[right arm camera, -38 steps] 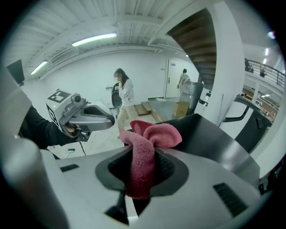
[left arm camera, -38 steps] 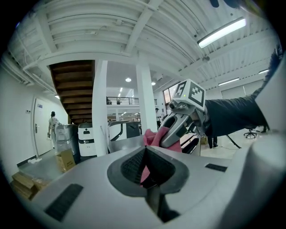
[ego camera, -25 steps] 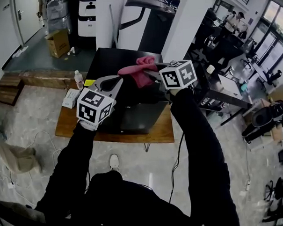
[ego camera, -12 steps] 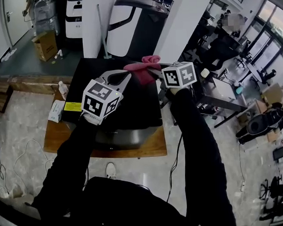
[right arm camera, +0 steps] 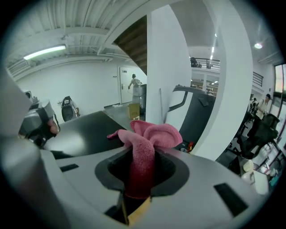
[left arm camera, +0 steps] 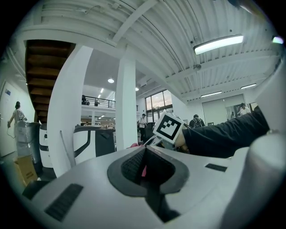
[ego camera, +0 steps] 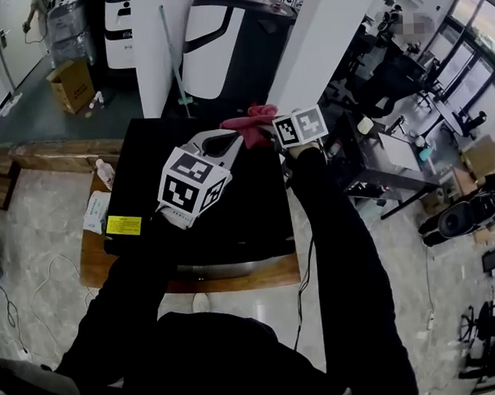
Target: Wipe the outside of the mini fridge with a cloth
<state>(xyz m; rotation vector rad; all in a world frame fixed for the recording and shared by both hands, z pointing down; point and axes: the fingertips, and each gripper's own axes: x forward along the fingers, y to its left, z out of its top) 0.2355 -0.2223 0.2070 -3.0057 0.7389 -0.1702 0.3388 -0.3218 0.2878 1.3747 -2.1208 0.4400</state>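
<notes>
Cloth (right arm camera: 149, 136), pink and bunched, clamped between the right gripper's (ego camera: 266, 128) jaws and held over the far edge of the black mini fridge (ego camera: 232, 210). The fridge top lies below and to that gripper's left. Left gripper (ego camera: 222, 141), closed and empty, hovers just beside it.

The mini fridge (ego camera: 249, 207) stands on a low table (ego camera: 90, 262), a bottle (ego camera: 105, 172) at its left. Over its far edge is the cloth (ego camera: 255, 115) (in the right gripper (ego camera: 261, 130)), the left gripper (ego camera: 231, 138) just left of it.
</notes>
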